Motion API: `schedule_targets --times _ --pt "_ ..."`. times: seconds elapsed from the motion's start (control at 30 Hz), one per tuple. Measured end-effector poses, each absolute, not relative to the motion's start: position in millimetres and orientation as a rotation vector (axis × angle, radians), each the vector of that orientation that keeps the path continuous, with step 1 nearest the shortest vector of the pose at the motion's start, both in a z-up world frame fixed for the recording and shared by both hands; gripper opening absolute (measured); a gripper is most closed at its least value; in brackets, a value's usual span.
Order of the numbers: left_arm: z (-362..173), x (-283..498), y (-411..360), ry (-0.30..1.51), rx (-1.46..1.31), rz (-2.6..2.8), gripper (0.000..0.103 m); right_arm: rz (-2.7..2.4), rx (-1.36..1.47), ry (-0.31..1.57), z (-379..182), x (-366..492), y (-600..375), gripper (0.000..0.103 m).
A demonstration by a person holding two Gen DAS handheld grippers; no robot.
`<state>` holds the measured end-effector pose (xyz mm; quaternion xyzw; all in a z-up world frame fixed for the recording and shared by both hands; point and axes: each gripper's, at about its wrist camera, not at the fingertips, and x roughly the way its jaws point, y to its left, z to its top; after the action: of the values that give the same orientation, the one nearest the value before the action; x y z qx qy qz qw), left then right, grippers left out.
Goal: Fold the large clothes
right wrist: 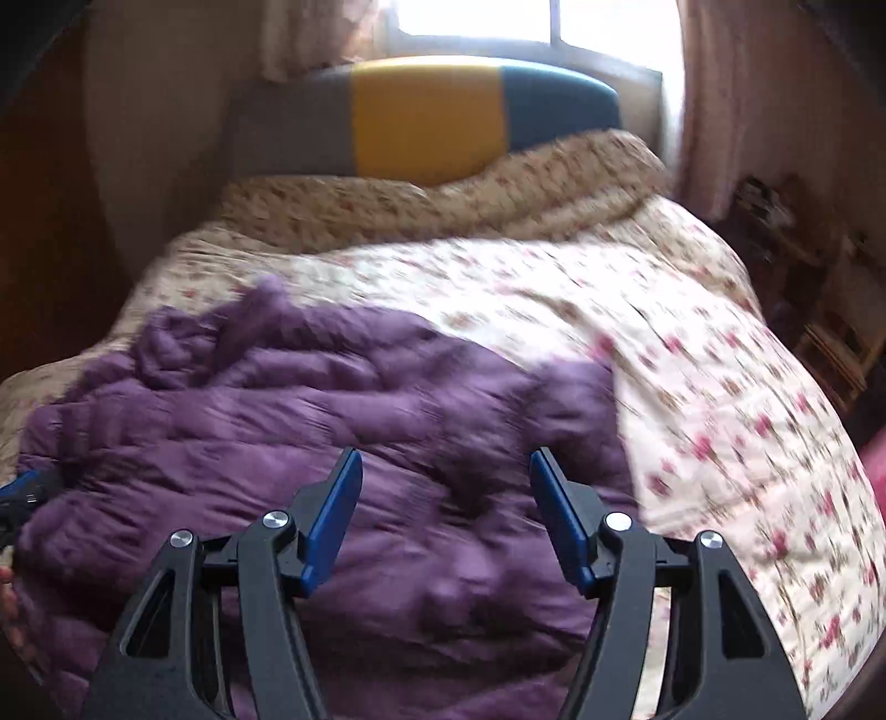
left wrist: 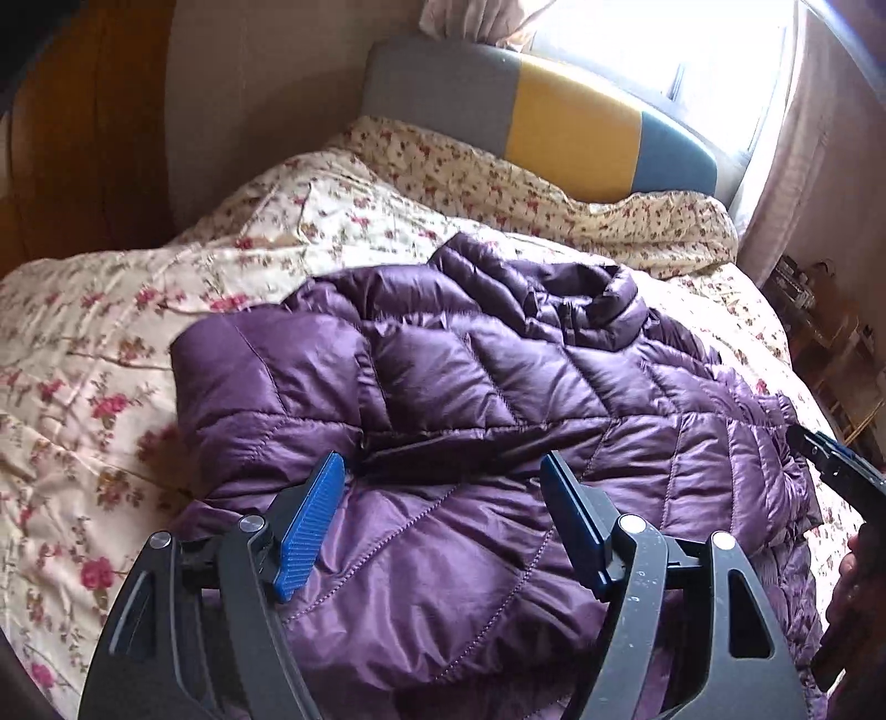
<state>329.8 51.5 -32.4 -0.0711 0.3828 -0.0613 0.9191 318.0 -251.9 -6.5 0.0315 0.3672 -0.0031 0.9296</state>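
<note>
A purple quilted puffer jacket (left wrist: 470, 376) lies spread on the bed, collar toward the headboard. It also shows, blurred, in the right wrist view (right wrist: 310, 410). My left gripper (left wrist: 443, 471) is open, its blue pads wide apart just above the jacket's near part, holding nothing. My right gripper (right wrist: 446, 462) is open and empty above the jacket's near right side. The right gripper's tip shows at the right edge of the left wrist view (left wrist: 830, 459). The left gripper's tip shows at the left edge of the right wrist view (right wrist: 25, 493).
A floral quilt (left wrist: 99, 343) covers the bed. A grey, yellow and blue headboard (left wrist: 570, 127) stands at the far end below a bright window (right wrist: 470, 22). Curtains hang at the right (left wrist: 803, 166). Cluttered shelves (left wrist: 830, 332) stand beside the bed.
</note>
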Motion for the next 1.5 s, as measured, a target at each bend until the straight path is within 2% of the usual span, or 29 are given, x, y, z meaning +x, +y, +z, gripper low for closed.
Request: schedule_targets --times 0.07,0.23,0.3,0.4,0.67,1.17,1.3,1.4,1.5 --pt "-30.9 331.7 51.5 0.783 -0.145 -0.125 0.073 0.034 0.025 0.747 -6.8 324.0 -234.0 0.069" --pt "-39.5 343.5 53.7 0.803 -0.114 -0.11 0.073 0.082 -0.047 0.805 -33.7 343.7 -198.9 0.071" --pt "-50.1 348.1 55.0 0.827 -0.1 -0.101 0.073 0.072 -0.064 0.813 -47.1 348.9 -197.5 0.077" --pt "-63.3 348.2 54.3 0.824 -0.096 -0.102 0.073 0.072 -0.054 0.827 -60.9 349.8 -200.3 0.079" --pt "-71.9 350.5 55.7 0.822 -0.111 -0.107 0.074 0.06 -0.086 0.846 -79.9 358.7 -194.8 0.08" --pt "-75.0 355.4 53.2 0.822 -0.105 -0.102 0.076 0.066 -0.066 0.842 -82.6 360.5 -197.4 0.08" --pt "-67.0 352.2 52.1 0.825 -0.095 -0.098 0.08 0.066 -0.062 0.846 -81.9 360.9 -197.8 0.081" --pt "-52.8 334.7 50.8 0.805 -0.105 -0.095 0.088 0.066 -0.058 0.856 -79.8 362.7 -199.2 0.083" --pt "-41.1 315.1 50.5 0.779 -0.108 -0.104 0.088 0.068 -0.06 0.874 -74.0 365.4 -201.2 0.086"
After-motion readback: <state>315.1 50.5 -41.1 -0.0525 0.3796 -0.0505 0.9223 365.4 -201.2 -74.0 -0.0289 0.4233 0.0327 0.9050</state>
